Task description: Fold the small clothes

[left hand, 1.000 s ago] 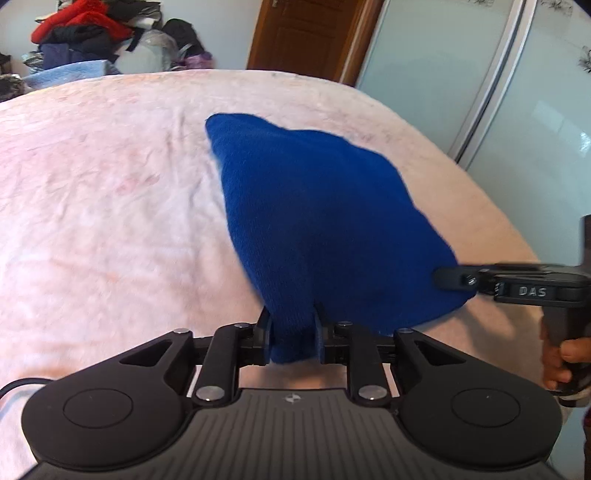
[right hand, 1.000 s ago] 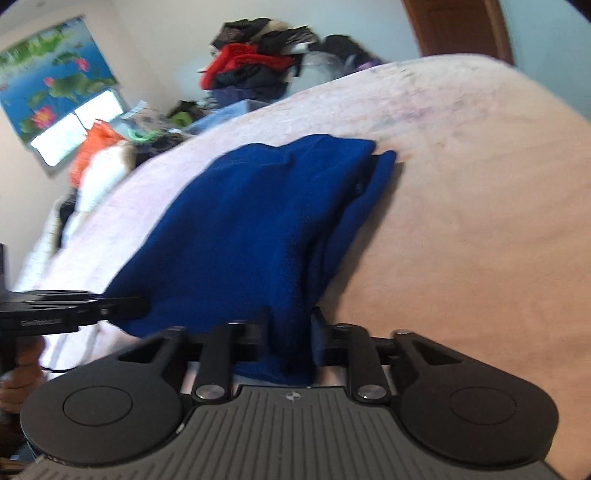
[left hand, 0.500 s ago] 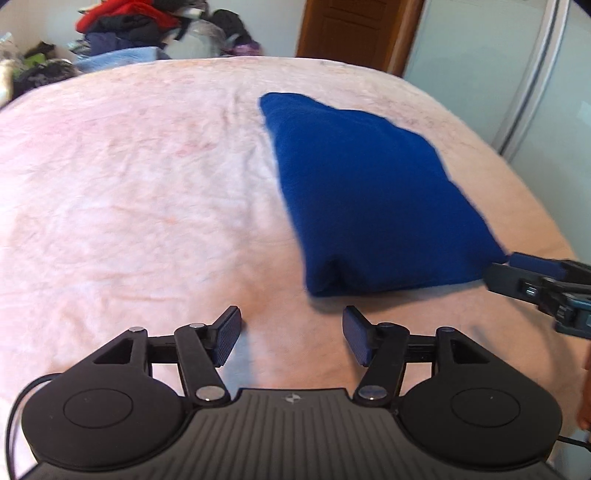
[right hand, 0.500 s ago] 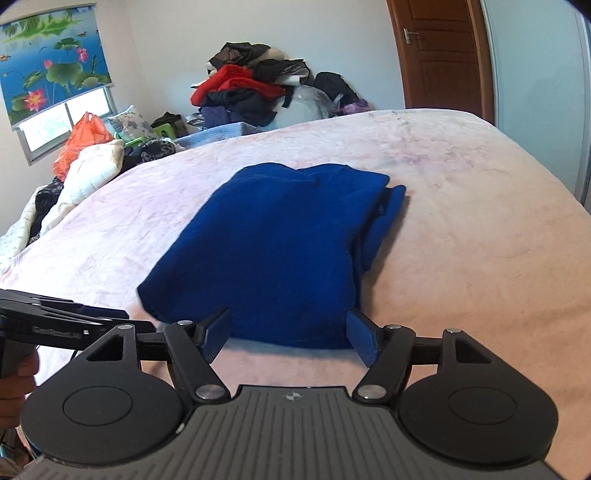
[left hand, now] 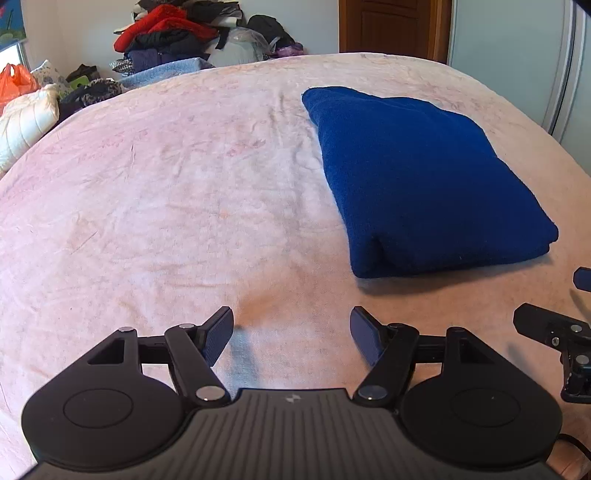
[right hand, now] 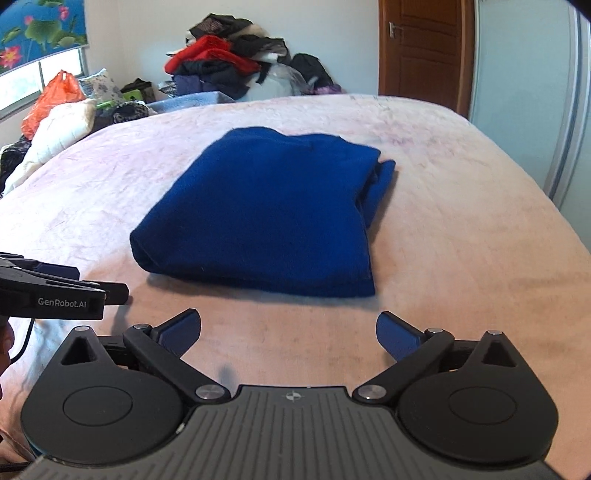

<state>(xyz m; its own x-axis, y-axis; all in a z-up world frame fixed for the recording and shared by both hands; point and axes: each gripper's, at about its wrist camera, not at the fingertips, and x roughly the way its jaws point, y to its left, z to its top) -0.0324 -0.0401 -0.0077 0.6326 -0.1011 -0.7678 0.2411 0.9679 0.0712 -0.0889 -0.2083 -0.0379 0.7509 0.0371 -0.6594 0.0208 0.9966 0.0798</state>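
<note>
On the pink bedspread (left hand: 184,221) lies a folded blue fleece garment (left hand: 424,177) (flat, untouched); left gripper (left hand: 291,332) and right gripper (right hand: 288,332) hover nearby, fingers spread and empty.

Bare pink bedspread (left hand: 166,206) lies left of the folded blue garment (left hand: 424,177).

Bed (right hand: 461,221) with pale pink, mottled cover: ahead of the jaws, filling most of both views. Heap of clothes (right hand: 229,70), red and dark: far ahead against a pale wall. Brown wooden door (right hand: 424,48): ahead, right. Frosted wardrobe panels (right hand: 524,74): far right. Window with lotus-print blind (right hand: 40,33): ahead, left, daylit.
</note>
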